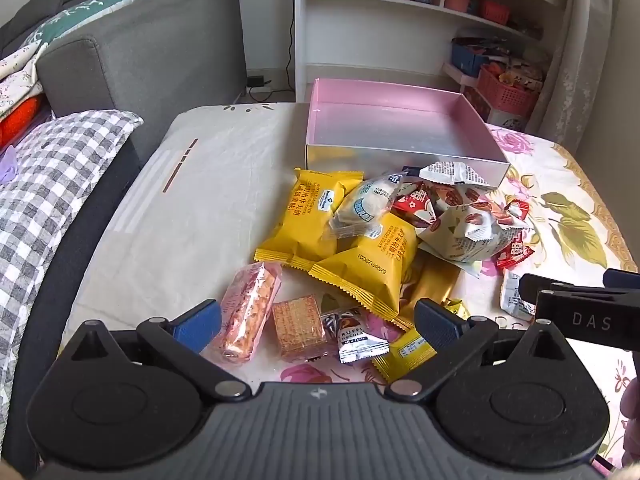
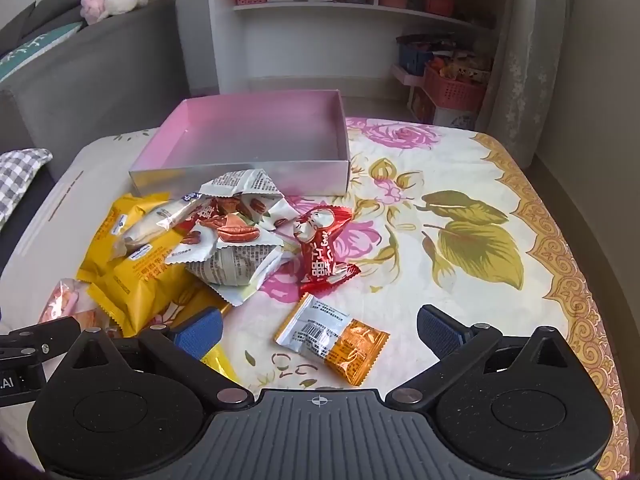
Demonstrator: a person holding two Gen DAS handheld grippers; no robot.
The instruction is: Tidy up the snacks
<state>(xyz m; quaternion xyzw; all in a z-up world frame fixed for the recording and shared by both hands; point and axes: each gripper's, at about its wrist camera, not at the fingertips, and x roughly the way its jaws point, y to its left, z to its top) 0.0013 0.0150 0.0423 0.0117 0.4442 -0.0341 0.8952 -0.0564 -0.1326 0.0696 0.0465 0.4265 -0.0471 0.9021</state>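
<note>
An empty pink-lined silver box [image 1: 400,120] stands at the back of the table; it also shows in the right wrist view [image 2: 248,136]. A pile of snack packets lies in front of it: yellow packets [image 1: 308,216], white nut packets [image 1: 464,232], a red packet [image 2: 320,248]. My left gripper [image 1: 318,326] is open above a pink bar [image 1: 248,312], a square biscuit [image 1: 298,326] and a chocolate packet [image 1: 356,336]. My right gripper [image 2: 320,334] is open above a silver-and-orange packet [image 2: 332,340].
A floral cloth [image 2: 460,240] covers the table. A grey sofa [image 1: 140,60] with cushions stands at the left. White shelves [image 1: 420,20] and pink baskets [image 1: 508,92] stand behind. The right gripper's body [image 1: 580,304] shows at the left wrist view's right edge.
</note>
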